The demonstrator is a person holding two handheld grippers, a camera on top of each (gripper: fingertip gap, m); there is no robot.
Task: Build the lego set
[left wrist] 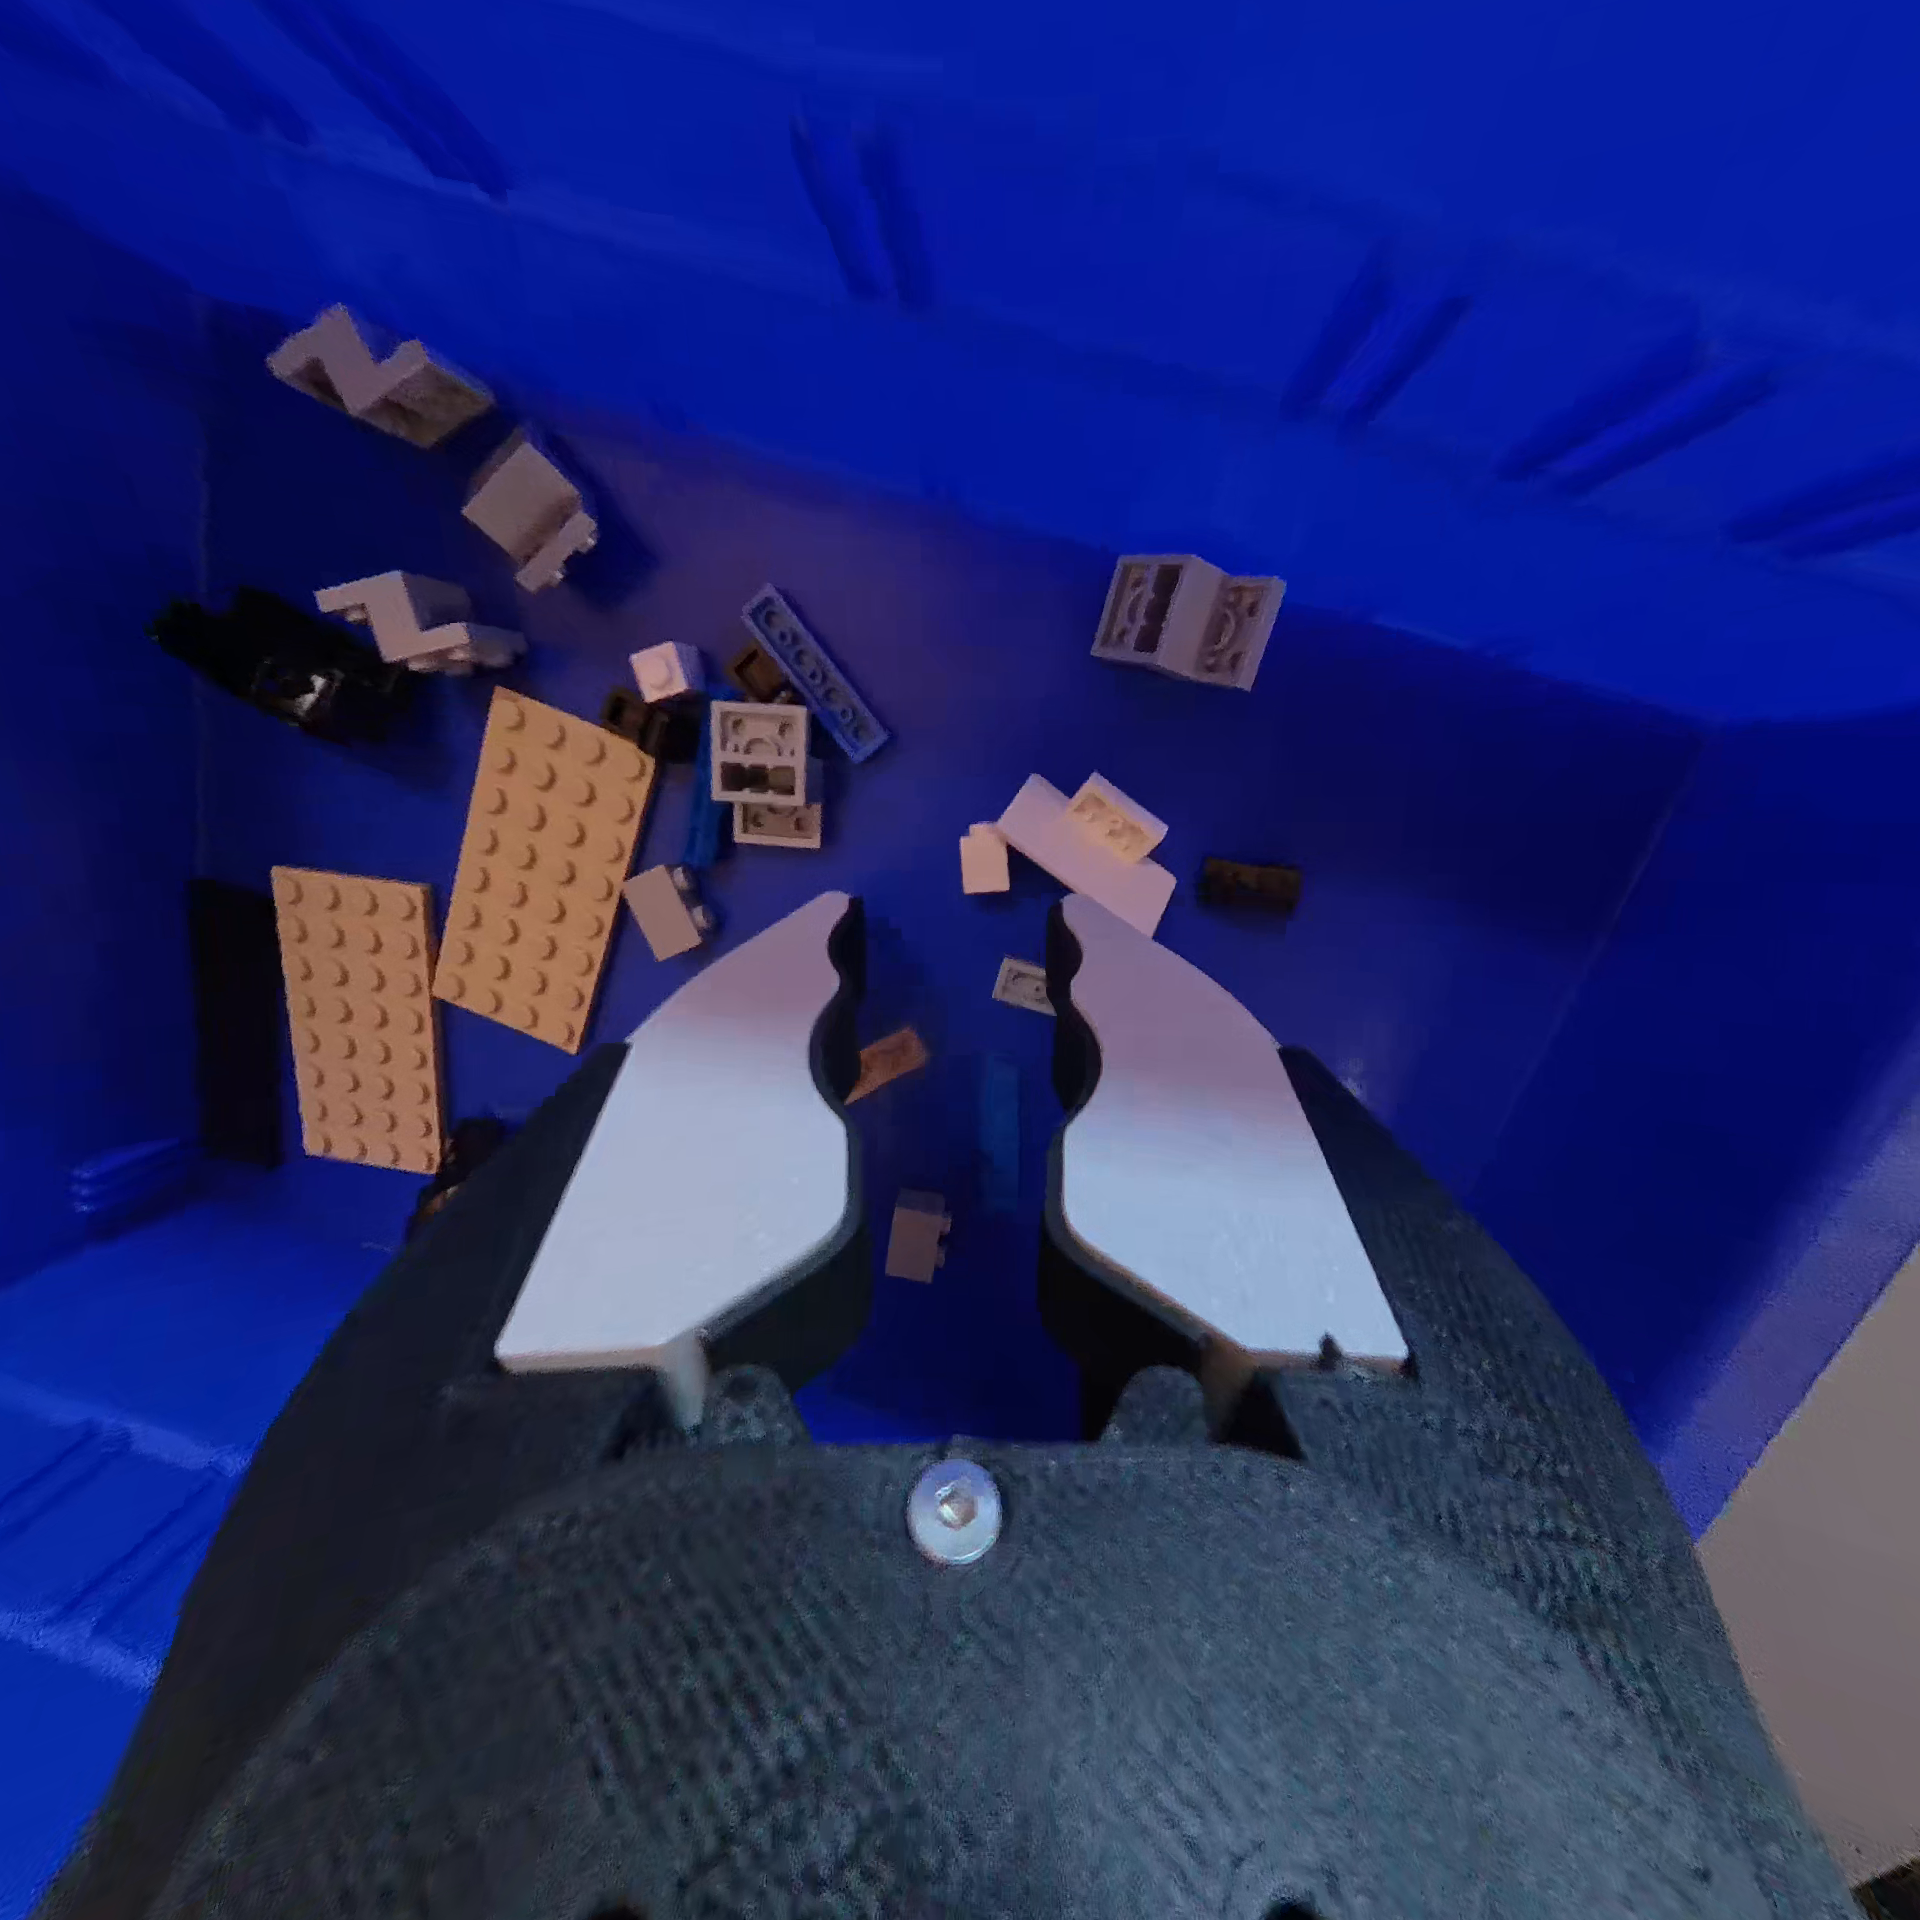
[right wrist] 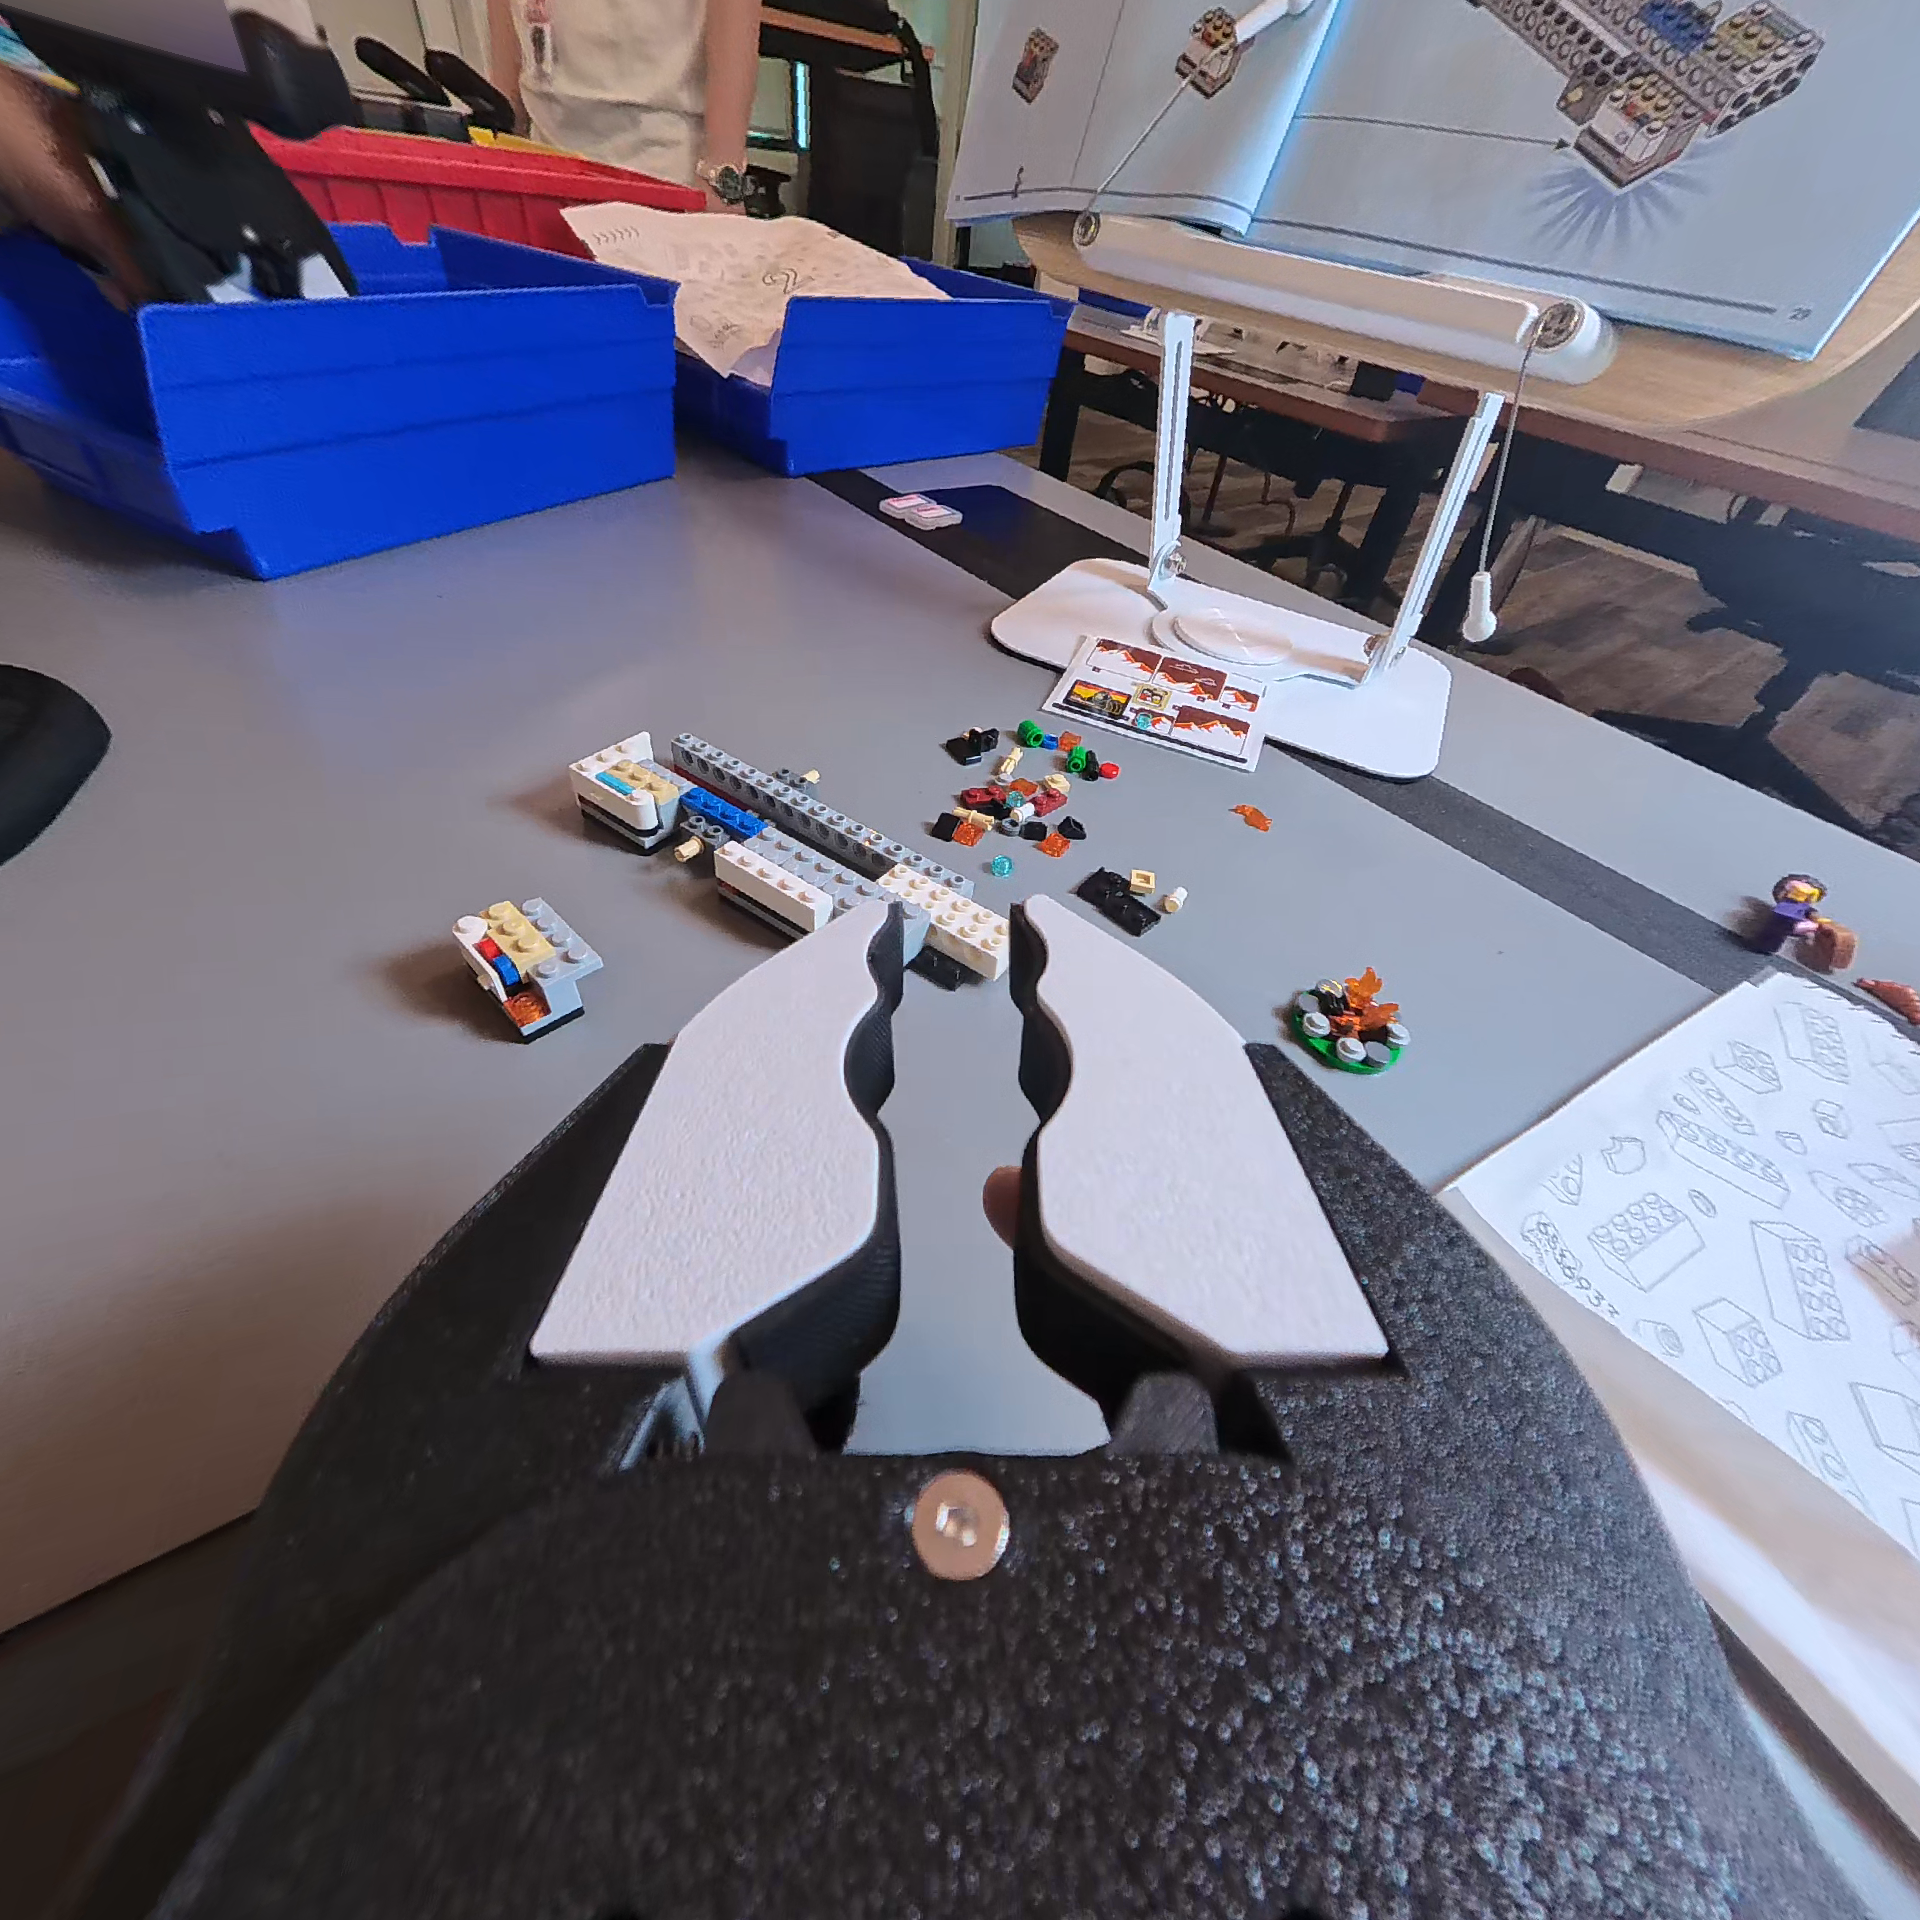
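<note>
Between the right gripper's (right wrist: pixel 954 914) parted, empty jaws: smooth grey table (right wrist: pixel 312 727). Just past the white fingertips (right wrist: pixel 831 935), the long studded lego build (right wrist: pixel 800 842), grey, white and blue. Beside it a small wedge-shaped piece (right wrist: pixel 525 966), a scatter of tiny parts (right wrist: pixel 1023 800), a campfire disc (right wrist: pixel 1351 1023). Farther back, blue bins (right wrist: pixel 416 395) and a white stand (right wrist: pixel 1247 623) holding the instruction booklet (right wrist: pixel 1455 114). Left gripper (left wrist: pixel 954 914), jaws apart, empty, inside a bin (left wrist: pixel 1351 520) above loose bricks and tan plates (left wrist: pixel 545 873).
</note>
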